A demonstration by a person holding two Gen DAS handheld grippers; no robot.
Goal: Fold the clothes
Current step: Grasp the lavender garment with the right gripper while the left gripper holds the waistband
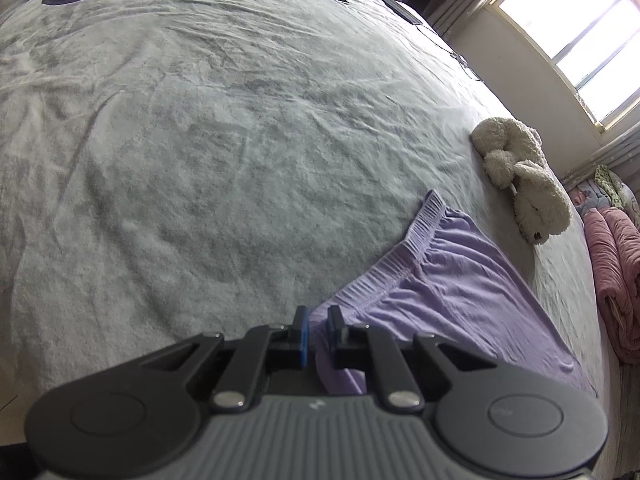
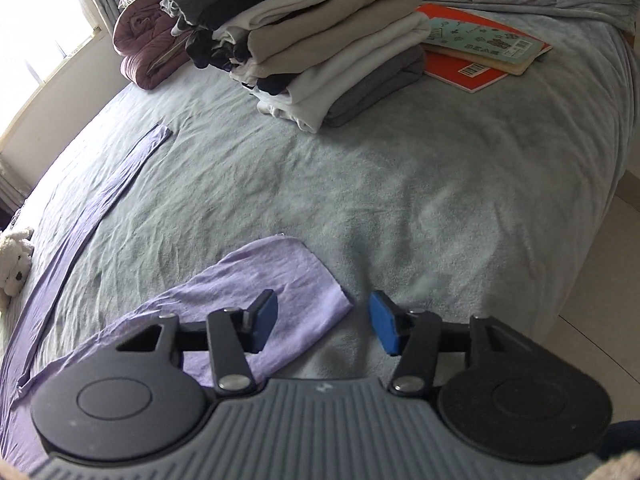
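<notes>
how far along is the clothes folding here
Done: a stack of folded clothes sits at the far end of the bed. In hand: the left gripper is shut on the waistband corner of the purple pants; the right gripper is open over a leg end. Left: the pants still lie spread out, unfolded.

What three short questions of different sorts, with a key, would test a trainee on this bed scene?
1. True or false: the left gripper is shut on the purple trousers.
2. What lies under the clothes pile? A) books B) a pillow C) a plush toy
3. Fill in: the right gripper hangs over a trouser ___ end, jaws open.

Key
1. True: the pads pinch the fabric by the waistband.
2. A: the books stick out from beneath the pile; the plush toy lies apart.
3. Leg: the leg end sits between the pads, not pressed.
</notes>
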